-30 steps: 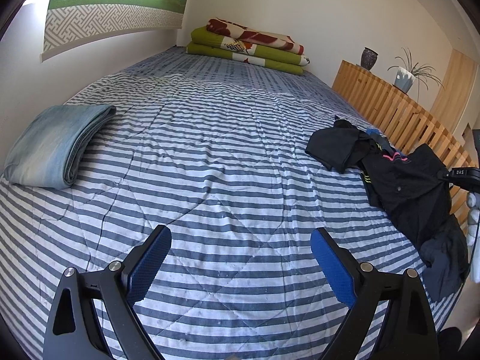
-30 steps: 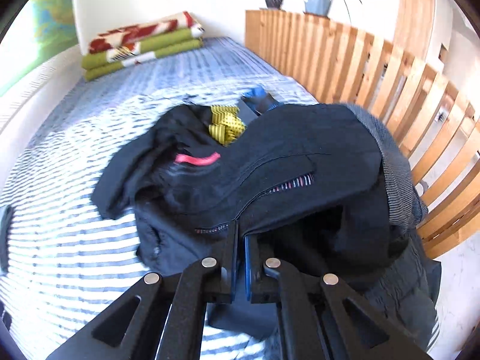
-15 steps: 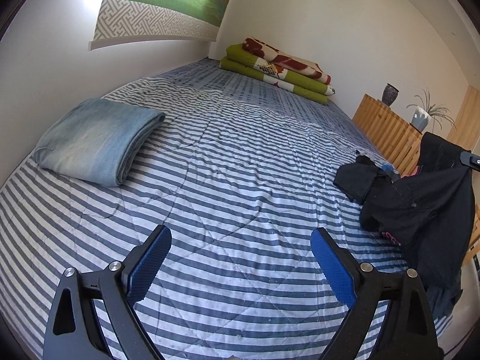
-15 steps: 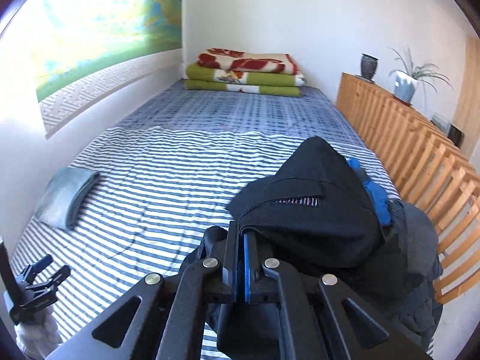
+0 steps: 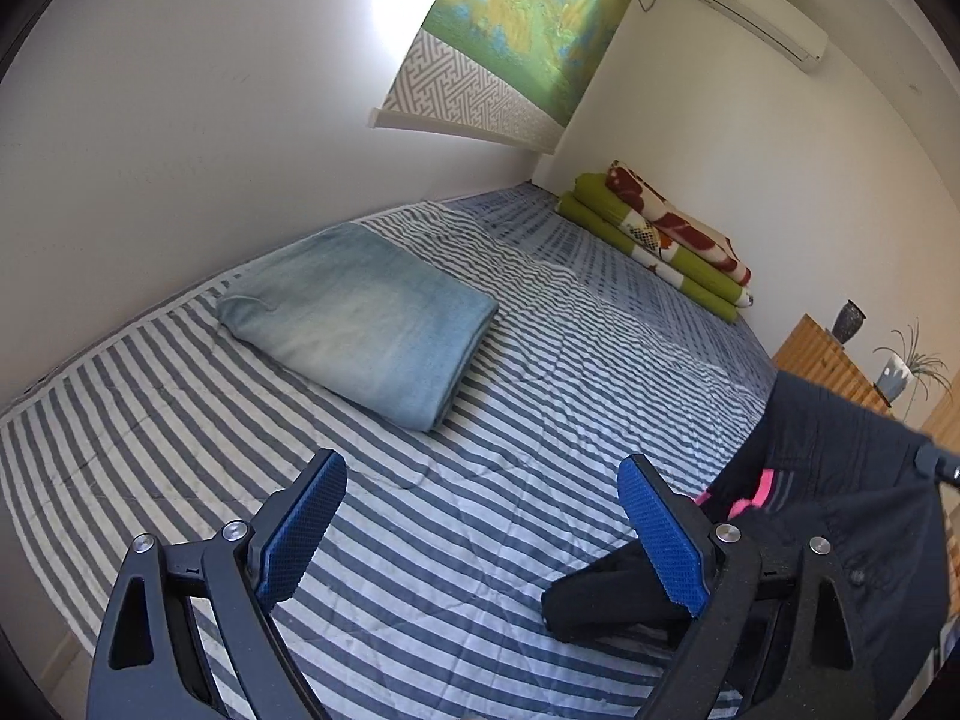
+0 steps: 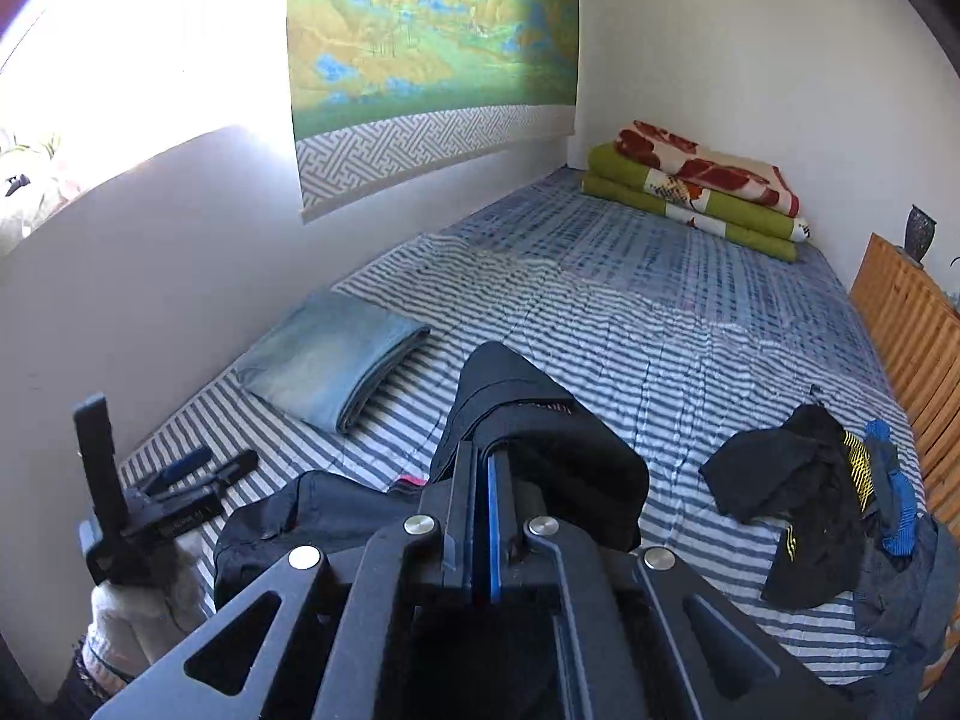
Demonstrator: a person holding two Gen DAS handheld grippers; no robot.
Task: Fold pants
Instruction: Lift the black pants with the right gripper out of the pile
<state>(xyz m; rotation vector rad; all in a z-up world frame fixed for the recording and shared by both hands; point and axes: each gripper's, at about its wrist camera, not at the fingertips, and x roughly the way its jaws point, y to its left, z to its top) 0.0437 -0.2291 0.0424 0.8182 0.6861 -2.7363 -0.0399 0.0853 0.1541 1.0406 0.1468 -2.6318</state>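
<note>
The right gripper [image 6: 491, 483] is clenched on the black pants [image 6: 540, 444], which hang from it in a bunch just above the striped bed cover [image 6: 690, 360]; the left gripper [image 5: 480, 531] beside them is wide apart and holds nothing. I judge the folding of this pair has not started: it must first be laid flat on the free middle of the bed. Farther to the left a blue pair [image 5: 366, 318] lies already folded near the wall, and on the right a pile of dark clothes [image 6: 804, 498] waits by the wooden rail [image 6: 900, 324]
</note>
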